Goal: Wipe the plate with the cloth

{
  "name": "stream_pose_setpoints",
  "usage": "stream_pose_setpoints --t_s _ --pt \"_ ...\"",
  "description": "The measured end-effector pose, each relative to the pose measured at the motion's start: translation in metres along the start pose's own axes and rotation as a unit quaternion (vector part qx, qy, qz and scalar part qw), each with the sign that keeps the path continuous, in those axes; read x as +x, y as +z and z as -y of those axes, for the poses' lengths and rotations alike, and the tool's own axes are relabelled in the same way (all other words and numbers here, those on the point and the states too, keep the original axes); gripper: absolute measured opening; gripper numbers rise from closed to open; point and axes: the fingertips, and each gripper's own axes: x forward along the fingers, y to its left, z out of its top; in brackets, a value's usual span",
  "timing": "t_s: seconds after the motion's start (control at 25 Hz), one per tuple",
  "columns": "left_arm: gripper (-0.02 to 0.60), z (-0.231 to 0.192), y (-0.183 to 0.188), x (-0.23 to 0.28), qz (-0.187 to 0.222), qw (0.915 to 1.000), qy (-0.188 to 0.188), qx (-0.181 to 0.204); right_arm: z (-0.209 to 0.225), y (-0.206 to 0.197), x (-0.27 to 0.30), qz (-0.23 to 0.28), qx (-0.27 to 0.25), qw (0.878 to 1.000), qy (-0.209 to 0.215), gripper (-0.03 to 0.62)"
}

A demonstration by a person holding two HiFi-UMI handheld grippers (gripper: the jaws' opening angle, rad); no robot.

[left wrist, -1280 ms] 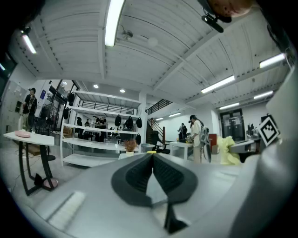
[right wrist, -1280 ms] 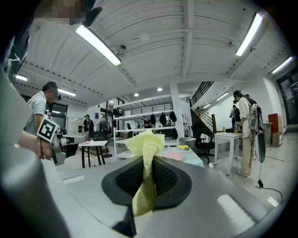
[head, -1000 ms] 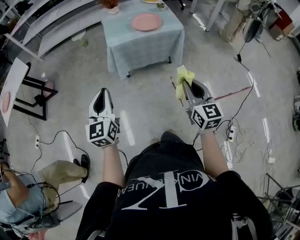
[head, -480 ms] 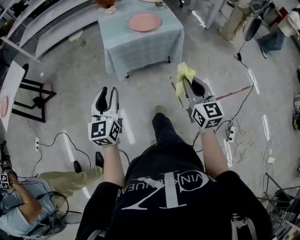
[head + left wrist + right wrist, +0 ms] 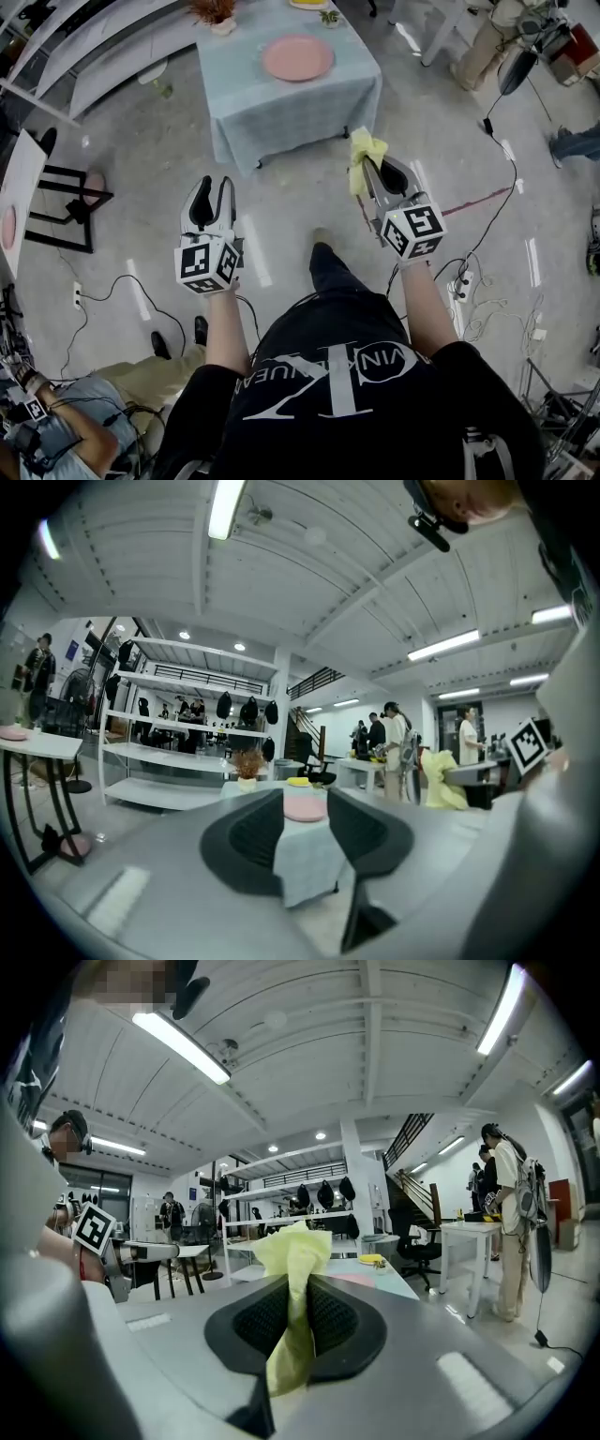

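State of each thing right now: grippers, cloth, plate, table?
Left gripper: open, empty.
Right gripper: shut on cloth.
Cloth: bunched, pinched in the right jaws, in the air.
Plate: flat on table, bare, untouched.
Table: ahead, apart from both grippers.

Crumpled yellow cloth pinched in right tool; round pink plate flat, well apart.

The black shirt carries white print, seen upside down from above. The letters "VINK" can be read above a large monogram; the rest of that line is creased and unclear. The cubes on the left hand-held gripper and right hand-held gripper bear black-and-white square code markers.
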Motion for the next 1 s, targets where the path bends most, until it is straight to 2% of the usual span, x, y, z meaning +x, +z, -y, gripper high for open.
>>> stream_pose_setpoints --t_s 0.6,1.0 --pt "0.0 -0.032 0.012 0.15 -0.02 0.9995 0.026 -0.006 0.092 0.01 0.127 -0.029 0.012 0.999 0.014 0.041" --pt "0.0 -0.031 0.007 0.213 -0.025 0.9993 0.026 -0.011 0.128 0.006 0.172 -0.044 0.008 0.999 0.022 0.041"
